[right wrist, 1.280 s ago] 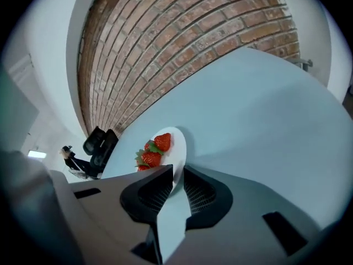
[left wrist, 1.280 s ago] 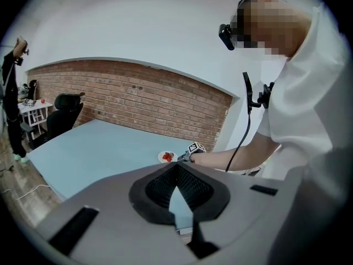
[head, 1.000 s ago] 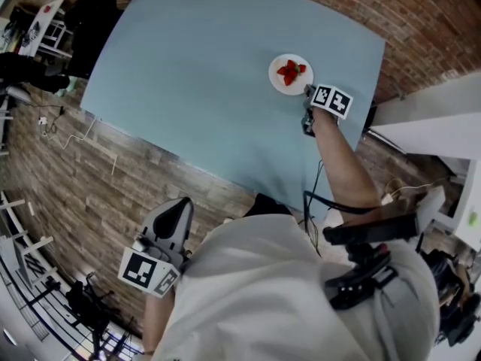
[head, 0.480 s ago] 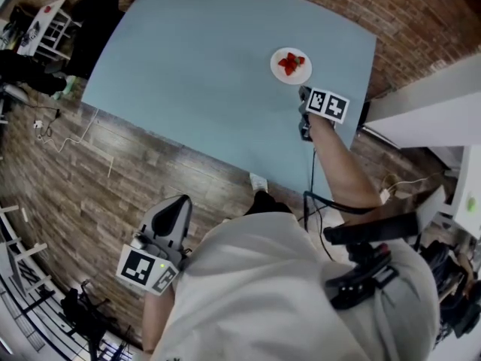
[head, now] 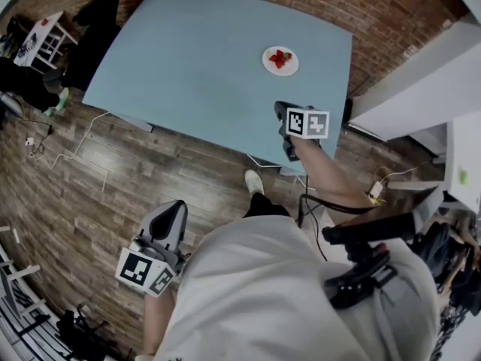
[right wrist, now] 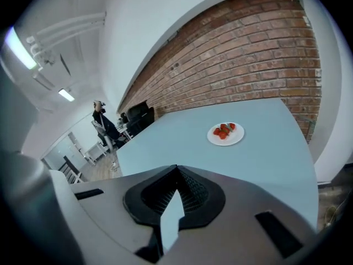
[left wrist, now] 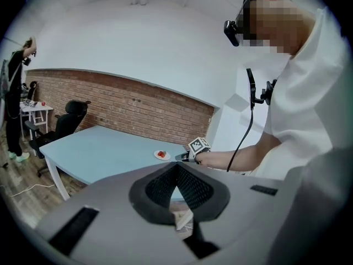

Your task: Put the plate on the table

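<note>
A white plate point(head: 280, 60) with red strawberries rests on the light blue table point(head: 195, 59), near its far right corner. It also shows as the plate point(right wrist: 225, 133) ahead in the right gripper view and the small plate point(left wrist: 161, 155) in the left gripper view. My right gripper point(head: 282, 111) hovers over the table's near edge, well short of the plate, its jaws shut on nothing point(right wrist: 176, 169). My left gripper point(head: 178, 207) hangs low by my side above the wooden floor, shut and empty point(left wrist: 176, 165).
A brick wall point(right wrist: 265, 65) runs behind the table. A white counter point(head: 421, 74) stands to the right. At the far left are a black office chair point(left wrist: 66, 123), a small white table point(head: 45, 28) and a person in black point(left wrist: 14, 109). Cables point(head: 68, 145) lie on the floor.
My right gripper has drawn back from the plate's edge to the table's near edge. The plate stays on the table. The left gripper has hardly moved.
</note>
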The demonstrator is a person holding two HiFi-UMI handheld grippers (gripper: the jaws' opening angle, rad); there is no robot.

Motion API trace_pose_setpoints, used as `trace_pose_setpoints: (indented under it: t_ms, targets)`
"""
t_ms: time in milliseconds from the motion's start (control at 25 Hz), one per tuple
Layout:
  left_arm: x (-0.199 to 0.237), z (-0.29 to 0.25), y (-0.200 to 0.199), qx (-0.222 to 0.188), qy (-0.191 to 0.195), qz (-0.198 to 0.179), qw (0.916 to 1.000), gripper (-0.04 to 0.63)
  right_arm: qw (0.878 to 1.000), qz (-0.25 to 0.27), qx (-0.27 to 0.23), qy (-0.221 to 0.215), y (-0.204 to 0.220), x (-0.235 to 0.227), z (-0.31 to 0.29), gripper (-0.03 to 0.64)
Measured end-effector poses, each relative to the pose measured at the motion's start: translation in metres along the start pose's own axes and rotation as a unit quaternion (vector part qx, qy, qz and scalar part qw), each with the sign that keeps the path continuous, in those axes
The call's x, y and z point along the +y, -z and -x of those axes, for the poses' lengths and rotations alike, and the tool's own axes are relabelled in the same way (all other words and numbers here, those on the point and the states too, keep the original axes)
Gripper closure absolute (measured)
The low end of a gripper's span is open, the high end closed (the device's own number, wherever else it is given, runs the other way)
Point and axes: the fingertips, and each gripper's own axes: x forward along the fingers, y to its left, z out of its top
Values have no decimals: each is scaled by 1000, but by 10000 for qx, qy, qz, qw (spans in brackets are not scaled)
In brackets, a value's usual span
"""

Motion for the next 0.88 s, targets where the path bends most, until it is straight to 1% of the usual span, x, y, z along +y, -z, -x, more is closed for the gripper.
trace_pose_setpoints:
  t_ms: [200, 400, 680, 880]
  targets:
    - [-7, 46, 26, -41, 39, 62, 10000, 595, 9981, 493, 6, -379, 33, 72, 46, 608]
    - [-19, 83, 50, -107, 86, 112, 9998, 595, 9937, 757, 10, -832, 73, 130, 90, 608]
    - [-41, 115, 67, -218, 194, 108, 9995, 595, 9842, 1407, 188, -1060, 116, 180, 141, 608]
    - [-48, 132, 78, -242, 188, 147, 9994, 595, 9772, 1663, 87, -1319, 131, 212, 166, 608]
